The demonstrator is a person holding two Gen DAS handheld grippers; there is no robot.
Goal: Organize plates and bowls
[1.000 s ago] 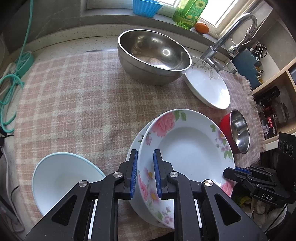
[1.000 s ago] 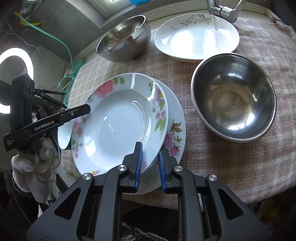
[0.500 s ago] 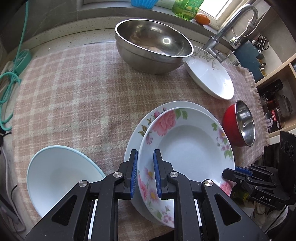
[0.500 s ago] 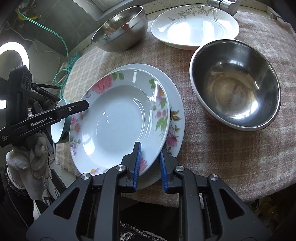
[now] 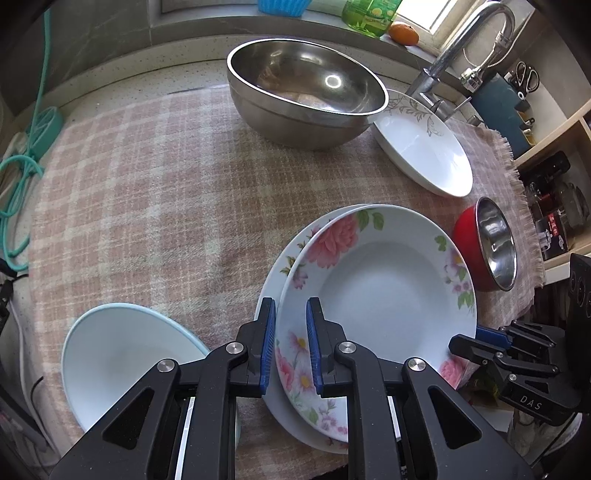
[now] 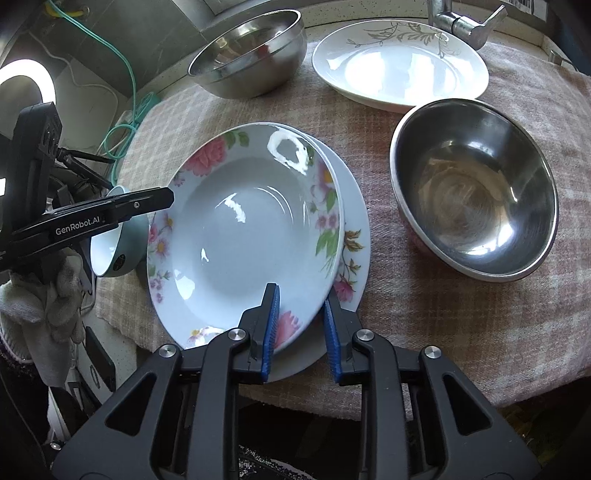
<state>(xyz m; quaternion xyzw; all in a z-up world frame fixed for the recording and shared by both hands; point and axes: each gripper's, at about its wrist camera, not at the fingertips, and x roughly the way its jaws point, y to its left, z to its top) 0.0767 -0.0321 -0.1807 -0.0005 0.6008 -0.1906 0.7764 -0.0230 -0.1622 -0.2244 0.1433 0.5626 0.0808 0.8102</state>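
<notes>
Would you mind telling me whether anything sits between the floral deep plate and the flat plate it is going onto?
Nothing visible does. The floral deep plate already lies directly on the flat plate, with the left gripper shut on its rim and the right gripper's jaws opening around its opposite rim.

Plaid cloth (image 5: 155, 192) on counter, faucet (image 5: 469, 48), green bottle (image 5: 369, 14), orange fruit (image 5: 404, 34), teal cable (image 5: 22, 177), scissors (image 5: 526, 75)

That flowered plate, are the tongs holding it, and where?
The left tongs grip the flowered plate by its near rim. The right tongs straddle the opposite rim but are opening, releasing it.
</notes>
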